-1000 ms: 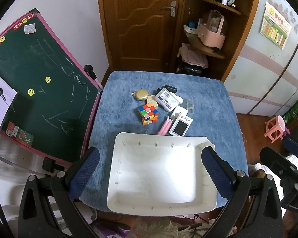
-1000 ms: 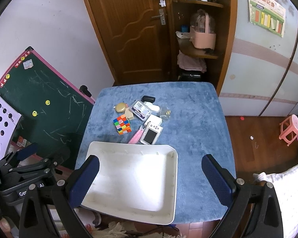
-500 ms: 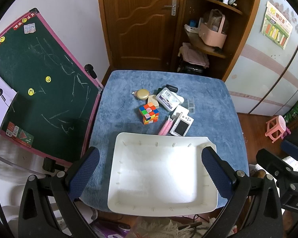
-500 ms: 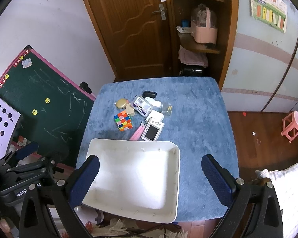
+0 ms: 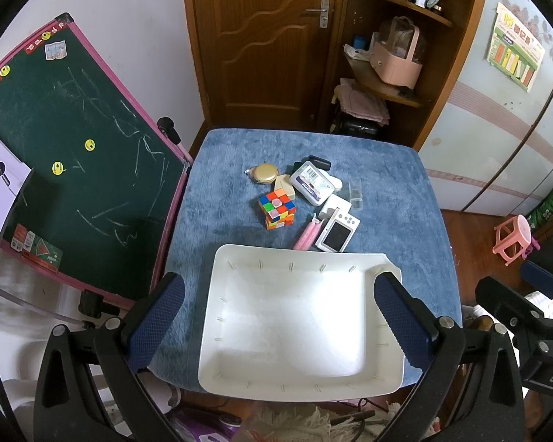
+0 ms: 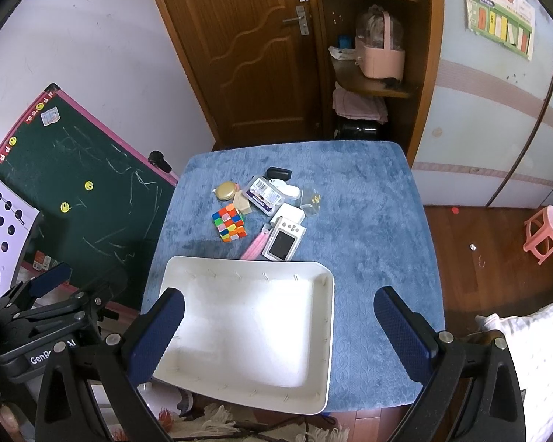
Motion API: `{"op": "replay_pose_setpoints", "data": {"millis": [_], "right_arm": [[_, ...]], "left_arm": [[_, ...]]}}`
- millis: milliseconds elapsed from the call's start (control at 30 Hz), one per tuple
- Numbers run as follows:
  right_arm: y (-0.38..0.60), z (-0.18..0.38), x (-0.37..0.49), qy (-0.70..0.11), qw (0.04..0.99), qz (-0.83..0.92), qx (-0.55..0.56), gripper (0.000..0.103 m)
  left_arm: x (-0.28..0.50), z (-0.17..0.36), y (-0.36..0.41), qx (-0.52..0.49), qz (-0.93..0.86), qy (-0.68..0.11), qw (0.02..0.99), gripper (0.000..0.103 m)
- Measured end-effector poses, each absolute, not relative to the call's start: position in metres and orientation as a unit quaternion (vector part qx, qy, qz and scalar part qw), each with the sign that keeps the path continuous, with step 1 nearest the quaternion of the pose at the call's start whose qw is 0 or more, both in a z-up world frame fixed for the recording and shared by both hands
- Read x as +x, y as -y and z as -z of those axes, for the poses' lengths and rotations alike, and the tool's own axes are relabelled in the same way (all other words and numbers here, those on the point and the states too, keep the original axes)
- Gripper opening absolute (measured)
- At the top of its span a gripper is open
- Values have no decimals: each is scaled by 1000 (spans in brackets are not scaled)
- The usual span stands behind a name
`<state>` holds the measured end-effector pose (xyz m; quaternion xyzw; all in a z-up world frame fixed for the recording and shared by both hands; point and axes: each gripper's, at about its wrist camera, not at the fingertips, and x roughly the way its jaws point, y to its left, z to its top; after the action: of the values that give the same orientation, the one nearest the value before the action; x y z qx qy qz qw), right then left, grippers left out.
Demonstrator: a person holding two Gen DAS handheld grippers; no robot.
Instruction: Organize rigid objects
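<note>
In the left wrist view, the left gripper (image 5: 278,328) is hanging high over the near edge of the table (image 5: 394,184), and its two blue fingers (image 5: 155,322) are standing wide apart with nothing between them. A big white tray (image 5: 239,379) is sitting right under it, and nothing is lying inside, so it looks like the place where the things are going to go. The things are waiting in a small pile at 12 o'clock from the tray: a colorful puzzle cube (image 5: 276,208), a pink pen (image 5: 306,237) and a little white camera (image 5: 337,234) just past the far tray edge, then a white box with a barcode label (image 5: 310,182) and a round gold case (image 5: 263,174) farther back. They are bunched close, some touching, so picking one alone may need care. In the right wrist view, the right gripper (image 6: 278,331) is also hanging up high with its fingers (image 6: 402,333) wide apart and holding nothing. Here the tray (image 6: 313,379) is sitting toward 9 o'clock, because this gripper is held more to the right side. The cube (image 6: 229,223) and camera (image 6: 284,244) are lying at 12 o'clock, well away from the fingers. I think the sorting is only starting, and a gripper needs to go forward and down first.
</note>
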<state>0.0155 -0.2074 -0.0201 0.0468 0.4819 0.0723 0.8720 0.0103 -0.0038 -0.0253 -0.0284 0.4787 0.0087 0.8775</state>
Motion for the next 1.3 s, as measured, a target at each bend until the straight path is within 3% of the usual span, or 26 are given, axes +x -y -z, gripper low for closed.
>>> {"op": "replay_pose_setpoints", "data": {"millis": [1300], "right_arm": [[235, 19, 19, -458, 883, -103, 1, 103]], "left_arm": [[12, 25, 13, -75, -54, -474, 875, 102]]}}
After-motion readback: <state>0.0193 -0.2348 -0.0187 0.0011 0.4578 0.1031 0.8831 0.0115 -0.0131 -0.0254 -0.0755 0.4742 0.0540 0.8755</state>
